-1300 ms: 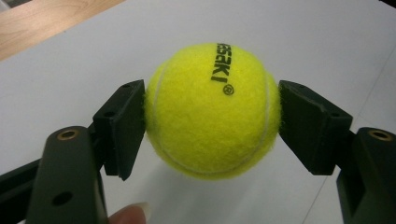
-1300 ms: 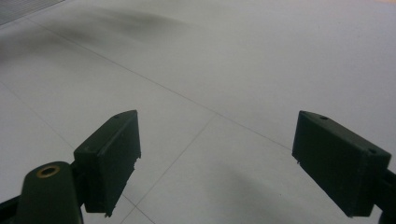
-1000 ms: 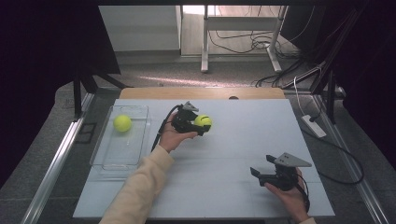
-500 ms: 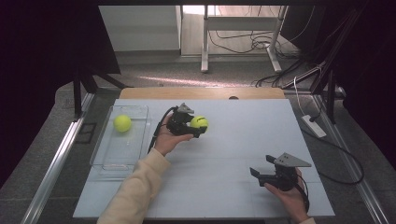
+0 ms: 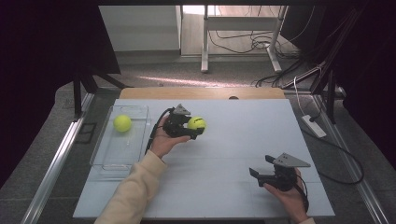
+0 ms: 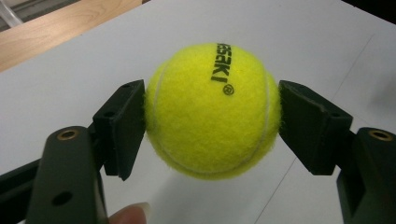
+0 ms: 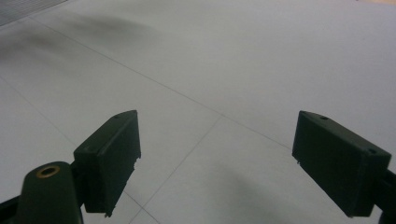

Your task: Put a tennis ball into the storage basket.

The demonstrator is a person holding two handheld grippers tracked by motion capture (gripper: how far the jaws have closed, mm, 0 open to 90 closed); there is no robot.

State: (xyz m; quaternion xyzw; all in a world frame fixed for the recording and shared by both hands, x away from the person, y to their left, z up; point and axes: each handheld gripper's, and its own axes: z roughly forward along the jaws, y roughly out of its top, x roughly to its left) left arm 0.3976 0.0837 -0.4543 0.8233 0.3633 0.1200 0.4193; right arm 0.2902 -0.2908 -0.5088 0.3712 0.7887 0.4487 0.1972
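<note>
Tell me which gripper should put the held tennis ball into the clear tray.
Left. The left gripper is already shut on the tennis ball and sits beside the clear tray, where another ball lies. The right gripper is open, empty and farther away.

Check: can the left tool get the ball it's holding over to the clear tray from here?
Probably yes. The left tool is shut on the tennis ball, the clear tray sits just to its left, and bare table lies between. One ball is in the tray already.
</note>
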